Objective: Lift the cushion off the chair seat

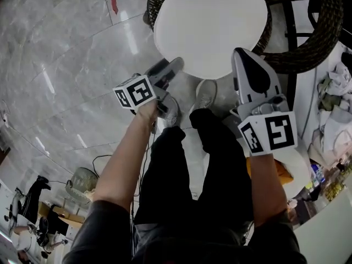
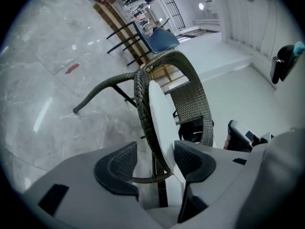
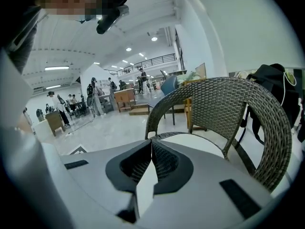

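A round white cushion (image 1: 212, 26) lies on the seat of a dark wicker chair (image 1: 324, 32). My left gripper (image 1: 171, 67) is at the cushion's near left edge. In the left gripper view, which is rolled sideways, its jaws (image 2: 155, 149) stand open, with the cushion's edge (image 2: 159, 113) and the wicker seat rim (image 2: 143, 113) between the pads. My right gripper (image 1: 240, 54) is over the cushion's near right edge. In the right gripper view its jaws (image 3: 151, 144) are shut tip to tip with nothing in them; the cushion (image 3: 200, 144) and chair back (image 3: 238, 104) lie just beyond.
The person's legs and shoes (image 1: 206, 95) stand on the marble floor just in front of the chair. Clothes and clutter (image 1: 335, 109) lie at the right. A fan (image 1: 82, 183) stands on the floor at lower left. A blue chair (image 2: 162, 37) and distant people (image 3: 93, 97) stand farther off.
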Available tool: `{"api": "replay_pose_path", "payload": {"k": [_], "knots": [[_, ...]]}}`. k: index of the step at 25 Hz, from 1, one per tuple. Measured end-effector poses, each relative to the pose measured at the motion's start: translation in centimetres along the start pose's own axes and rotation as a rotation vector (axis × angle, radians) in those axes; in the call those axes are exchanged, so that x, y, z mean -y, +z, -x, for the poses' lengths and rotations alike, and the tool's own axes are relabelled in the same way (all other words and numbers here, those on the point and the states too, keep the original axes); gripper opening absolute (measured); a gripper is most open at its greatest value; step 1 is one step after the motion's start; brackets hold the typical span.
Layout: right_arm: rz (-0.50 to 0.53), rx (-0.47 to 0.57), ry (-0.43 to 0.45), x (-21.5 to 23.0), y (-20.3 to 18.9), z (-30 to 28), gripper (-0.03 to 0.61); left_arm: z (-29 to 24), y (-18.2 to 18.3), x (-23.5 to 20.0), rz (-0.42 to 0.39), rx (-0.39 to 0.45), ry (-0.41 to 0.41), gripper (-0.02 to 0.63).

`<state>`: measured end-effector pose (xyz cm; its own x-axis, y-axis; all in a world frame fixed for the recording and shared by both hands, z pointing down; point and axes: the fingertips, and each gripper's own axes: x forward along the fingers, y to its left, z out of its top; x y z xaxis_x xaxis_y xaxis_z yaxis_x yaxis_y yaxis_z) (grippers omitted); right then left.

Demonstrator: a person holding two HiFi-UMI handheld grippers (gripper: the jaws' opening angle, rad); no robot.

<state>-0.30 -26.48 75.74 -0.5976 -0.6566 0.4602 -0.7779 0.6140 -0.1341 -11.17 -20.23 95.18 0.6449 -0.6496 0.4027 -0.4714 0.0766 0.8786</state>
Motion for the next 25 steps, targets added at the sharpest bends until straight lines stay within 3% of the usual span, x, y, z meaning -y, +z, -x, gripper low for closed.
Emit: {"api": "replay_pose_path", "payload": {"k": [6, 11, 15, 20, 25], "knots": [[-0.005, -0.017, -0.001, 0.0, -0.8, 0.4, 0.011, -0.6, -0.3, 0.5, 0.010, 0.006, -0.004, 0.160], [-0.001, -0.026, 0.002, -0.6, -0.9, 0.3, 0.011, -0.7, -0.1, 0.9, 0.091, 0.015, -0.058, 0.154], [-0.008, -0.039, -0.005, -0.4, -1.2, 0.6, 0.011, -0.5, -0.1, 0.8, 0.111, 0.026, -0.039, 0.125], [-0.009, -0.043, -0.009, -0.1, -0.7, 1.1, 0.011, 0.0, 0.0, 1.4, 0.107, 0.027, -0.029, 0.057], [-0.014, -0.037, -0.018, 0.1, 0.0, 1.5, 0.011, 1.3, 0.2, 2.7, 0.068, 0.029, -0.047, 0.033]]}}
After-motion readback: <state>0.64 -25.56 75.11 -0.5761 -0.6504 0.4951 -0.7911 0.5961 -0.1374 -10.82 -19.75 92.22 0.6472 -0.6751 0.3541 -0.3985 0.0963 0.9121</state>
